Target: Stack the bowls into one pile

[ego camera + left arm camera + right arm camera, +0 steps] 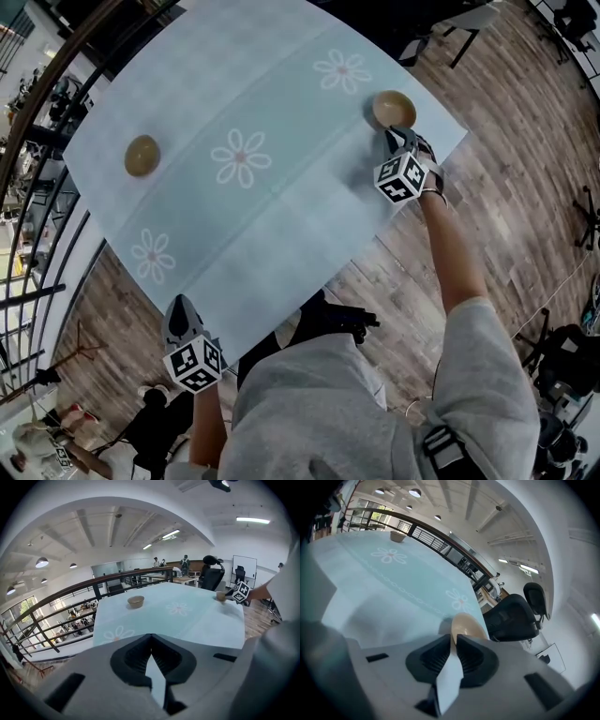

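Note:
Two tan bowls stand on a table under a pale blue flowered cloth [281, 216]. One bowl [142, 155] sits far left, also seen as the bowl [136, 601]. The other bowl [394, 109] is at the table's right corner. My right gripper [401, 134] touches its near rim. In the right gripper view that bowl [468, 626] lies just past the right gripper [453, 637], and its rim runs into the narrow slit between the shut pads. My left gripper [180, 305] hangs at the table's near edge; in its own view the left gripper [151, 653] is shut on nothing.
The right bowl stands close to the table's right edge [441, 155], with wooden floor [525, 169] beyond. A black office chair [511, 616] stands past that corner. A dark railing [70, 602] runs along the table's far left side.

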{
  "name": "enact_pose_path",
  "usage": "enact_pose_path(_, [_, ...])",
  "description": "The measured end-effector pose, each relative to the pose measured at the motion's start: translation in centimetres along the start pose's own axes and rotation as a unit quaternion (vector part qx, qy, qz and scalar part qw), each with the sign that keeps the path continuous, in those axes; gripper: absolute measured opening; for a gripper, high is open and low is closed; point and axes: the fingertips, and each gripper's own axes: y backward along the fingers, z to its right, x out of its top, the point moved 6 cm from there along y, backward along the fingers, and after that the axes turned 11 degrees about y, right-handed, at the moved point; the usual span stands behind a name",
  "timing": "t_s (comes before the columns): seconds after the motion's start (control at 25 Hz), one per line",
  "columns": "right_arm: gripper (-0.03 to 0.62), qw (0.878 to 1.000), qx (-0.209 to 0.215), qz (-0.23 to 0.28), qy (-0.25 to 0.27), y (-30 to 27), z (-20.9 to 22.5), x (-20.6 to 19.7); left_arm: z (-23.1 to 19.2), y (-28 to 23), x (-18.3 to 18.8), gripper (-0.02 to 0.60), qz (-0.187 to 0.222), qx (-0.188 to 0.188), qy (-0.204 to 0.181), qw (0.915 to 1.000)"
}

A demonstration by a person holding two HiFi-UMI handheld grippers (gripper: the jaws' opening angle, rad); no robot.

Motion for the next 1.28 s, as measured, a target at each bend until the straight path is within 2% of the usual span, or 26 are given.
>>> enact_pose_path(0.12, [0.031, 1.0, -0.008, 0.0, 0.014, -0.5, 0.2, 0.1, -0.1, -0.4, 0.3, 0.017, 0.0, 0.003, -0.007, 1.0])
enact_pose_path(0.28, [0.031, 0.999, 0.008, -0.004, 0.046, -0.8, -0.3, -0.4, 1.0, -0.8, 0.4, 0.017, 0.001, 0.0, -0.013, 0.9999])
enact_pose_path(0.48, [0.031, 0.996, 0.0, -0.035, 0.087, -1.8, -0.6, 0.2, 1.3, -1.0, 0.8, 0.017, 0.003, -0.004, -0.018, 0.9998])
enact_pose_path(0.96, [0.029, 0.994, 0.002, -0.053, 0.093, -1.9, -0.6, 0.3, 1.4, -1.4, 1.2, 0.017, 0.004, -0.011, -0.02, 0.9997])
enact_pose_path(1.28, [0.029, 0.993, 0.004, -0.045, 0.108, -1.3, -1.7, 3.7, -0.6, -2.3, 1.0, 0.017, 0.003, -0.025, -0.008, 0.9997])
